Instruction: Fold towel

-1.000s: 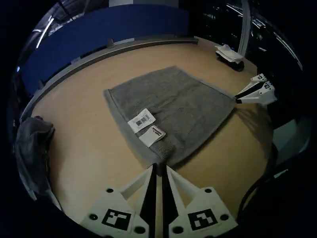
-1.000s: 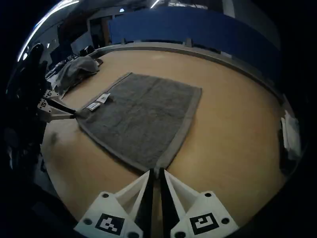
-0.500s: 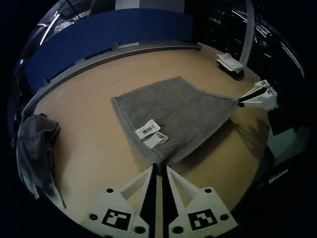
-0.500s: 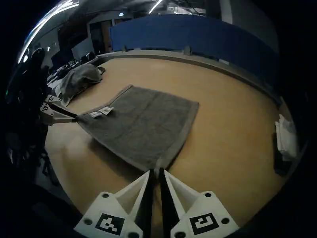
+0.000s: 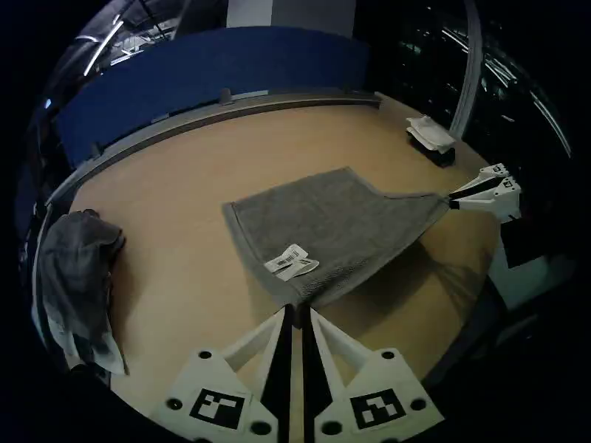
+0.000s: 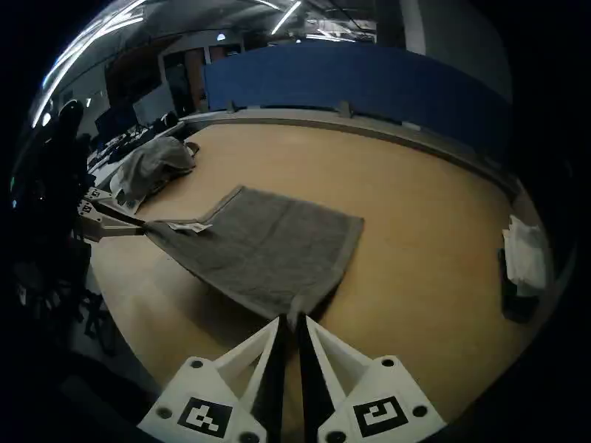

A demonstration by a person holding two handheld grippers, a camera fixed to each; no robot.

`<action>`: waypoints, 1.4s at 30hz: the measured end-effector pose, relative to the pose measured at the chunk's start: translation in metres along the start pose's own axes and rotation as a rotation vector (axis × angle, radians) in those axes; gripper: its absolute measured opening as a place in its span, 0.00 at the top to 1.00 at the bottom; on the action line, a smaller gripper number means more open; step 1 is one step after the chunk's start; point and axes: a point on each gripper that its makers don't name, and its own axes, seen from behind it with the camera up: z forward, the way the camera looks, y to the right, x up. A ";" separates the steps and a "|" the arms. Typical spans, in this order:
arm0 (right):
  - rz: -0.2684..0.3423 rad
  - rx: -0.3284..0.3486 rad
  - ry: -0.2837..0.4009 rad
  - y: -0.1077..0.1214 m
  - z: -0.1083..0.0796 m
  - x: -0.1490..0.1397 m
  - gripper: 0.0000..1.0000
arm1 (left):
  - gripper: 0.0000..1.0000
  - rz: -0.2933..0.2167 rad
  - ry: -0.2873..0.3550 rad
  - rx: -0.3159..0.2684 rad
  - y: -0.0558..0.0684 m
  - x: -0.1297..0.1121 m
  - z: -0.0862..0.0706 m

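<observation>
Grey towel: near edge held up off the wooden table, far edge resting on it. Left gripper pinches its near left corner, right gripper its near right corner. Crumpled cloth, possibly another towel, lies at the left.

Open tabletop beyond the towel, bounded by a blue partition; obstacles: crumpled grey cloth at one edge, white bundle on a dark block at the far corner.
</observation>
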 end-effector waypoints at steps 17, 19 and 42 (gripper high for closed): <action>0.009 0.009 0.007 -0.009 -0.027 0.006 0.90 | 0.92 -0.034 -0.007 0.001 0.012 -0.001 -0.024; 0.010 0.009 0.007 -0.010 -0.029 0.005 0.90 | 0.92 -0.036 -0.008 0.000 0.013 -0.001 -0.025; 0.024 0.014 -0.003 -0.008 -0.018 -0.001 0.90 | 0.92 -0.065 -0.028 0.008 0.013 -0.003 -0.019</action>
